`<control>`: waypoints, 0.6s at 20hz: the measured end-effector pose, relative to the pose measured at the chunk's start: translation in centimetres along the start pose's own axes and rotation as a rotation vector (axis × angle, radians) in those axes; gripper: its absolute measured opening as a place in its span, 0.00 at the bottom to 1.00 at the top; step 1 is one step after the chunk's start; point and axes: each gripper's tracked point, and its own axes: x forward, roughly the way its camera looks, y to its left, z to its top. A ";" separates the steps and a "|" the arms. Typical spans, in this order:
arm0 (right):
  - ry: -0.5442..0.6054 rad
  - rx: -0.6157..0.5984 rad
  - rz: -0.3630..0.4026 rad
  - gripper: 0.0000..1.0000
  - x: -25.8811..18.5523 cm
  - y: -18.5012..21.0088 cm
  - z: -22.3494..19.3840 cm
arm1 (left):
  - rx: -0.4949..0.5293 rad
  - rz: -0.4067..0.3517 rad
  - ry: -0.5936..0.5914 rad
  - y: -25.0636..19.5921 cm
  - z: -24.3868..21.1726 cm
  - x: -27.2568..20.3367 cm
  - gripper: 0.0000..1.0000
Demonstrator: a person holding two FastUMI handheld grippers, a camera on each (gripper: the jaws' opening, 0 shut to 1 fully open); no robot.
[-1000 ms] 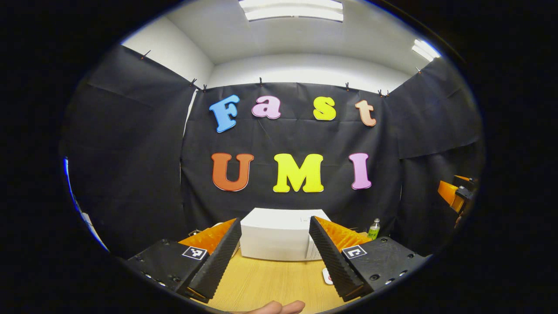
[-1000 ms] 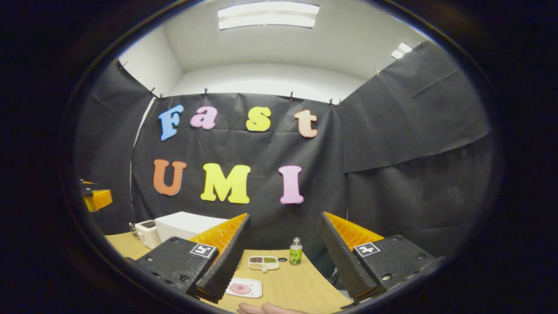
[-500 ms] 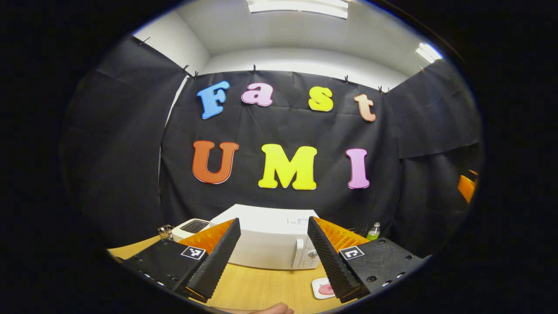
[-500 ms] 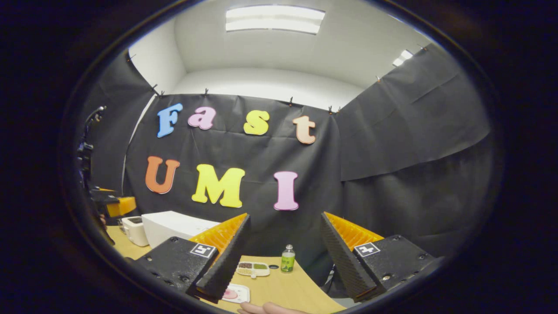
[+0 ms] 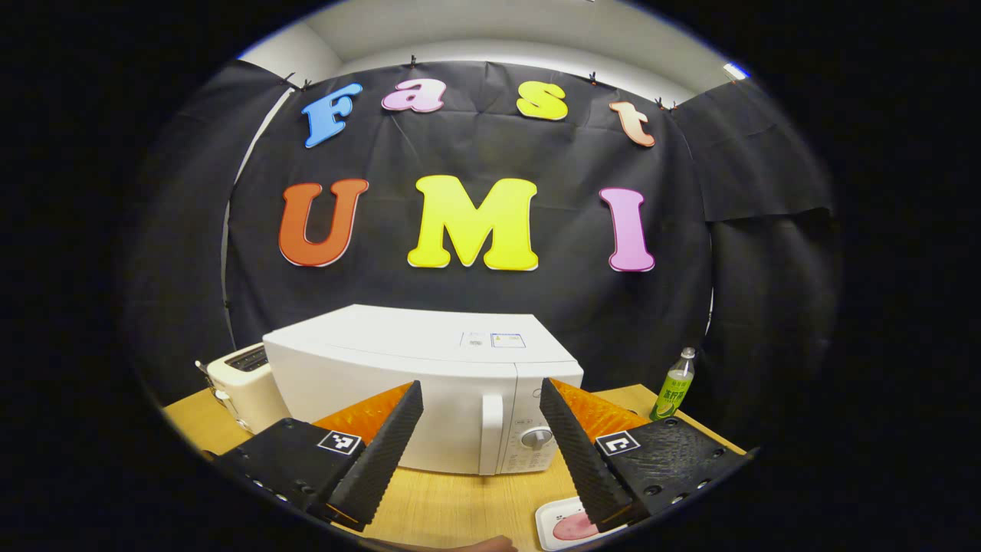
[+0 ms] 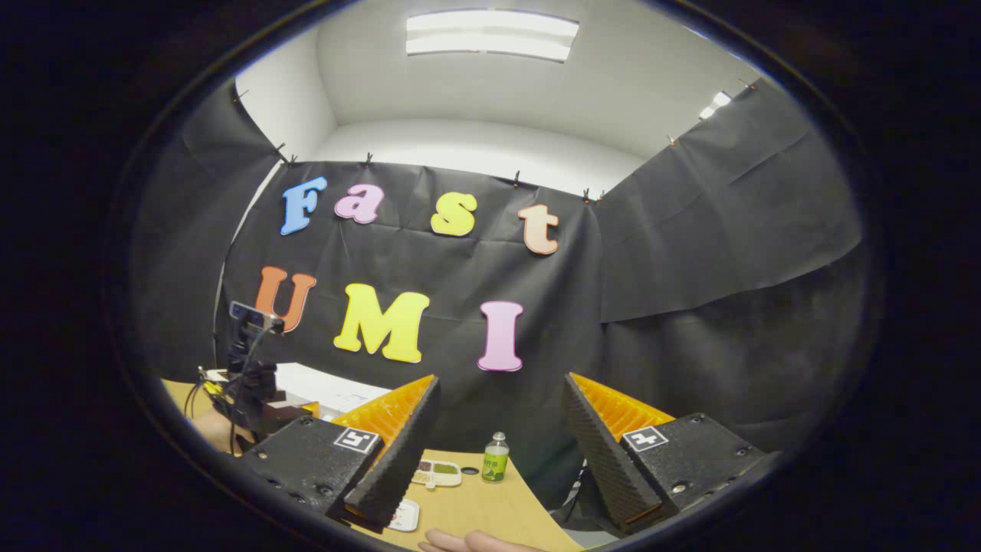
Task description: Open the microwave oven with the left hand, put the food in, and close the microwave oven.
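Microwave oven (image 5: 429, 383), white and with its door closed, stood on the wooden table (image 5: 460, 506) directly ahead of the left gripper (image 5: 479, 448). Its upright door handle (image 5: 489, 433), long axis vertical, sat right of the oven's centre beside the control dial (image 5: 536, 438), and appeared in the gap between the left gripper's fingers, which were spread wide and held nothing. That gripper looked near the handle but not touching it, so it was judged the nearer tool for opening the door. Food on a small white plate (image 5: 563, 525) lay on the table in front of the oven, to the right. The right gripper (image 6: 494, 452), also wide open and empty, pointed toward a green bottle (image 6: 495, 458) and a divided tray (image 6: 435, 473), well apart from the oven.
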 end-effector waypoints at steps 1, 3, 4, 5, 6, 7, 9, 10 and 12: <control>0.005 0.003 0.004 0.92 0.1 -0.2 -0.4 | -0.003 -0.009 0.015 -0.4 -1.2 1.0 0.95; 0.013 0.008 0.010 0.92 0.4 -0.7 -1.1 | 0.002 -0.007 0.038 -0.6 -3.2 2.9 0.95; 0.015 0.012 0.015 1.00 0.5 -0.9 -1.5 | 0.001 -0.008 0.048 -0.7 -4.2 3.7 0.95; 0.015 0.014 0.017 1.00 0.7 -1.1 -1.7 | -0.003 -0.007 0.058 -0.7 -5.1 4.5 0.95; 0.018 0.016 0.016 1.00 0.8 -1.4 -2.1 | -0.012 0.000 0.072 -0.5 -6.1 5.2 0.83; 0.019 0.019 0.018 0.92 0.9 -1.5 -2.4 | -0.020 0.002 0.096 -0.4 -7.2 5.7 0.95; 0.013 0.039 0.045 1.00 1.0 -1.2 -2.8 | -0.022 -0.005 0.134 -0.3 -9.0 6.7 0.86; 0.009 0.052 0.058 1.00 1.0 -1.1 -3.0 | -0.009 0.016 0.140 0.4 -9.5 6.8 0.69; 0.009 0.064 0.067 0.92 1.3 -1.2 -3.6 | 0.000 0.007 0.112 0.4 -9.1 7.2 0.77</control>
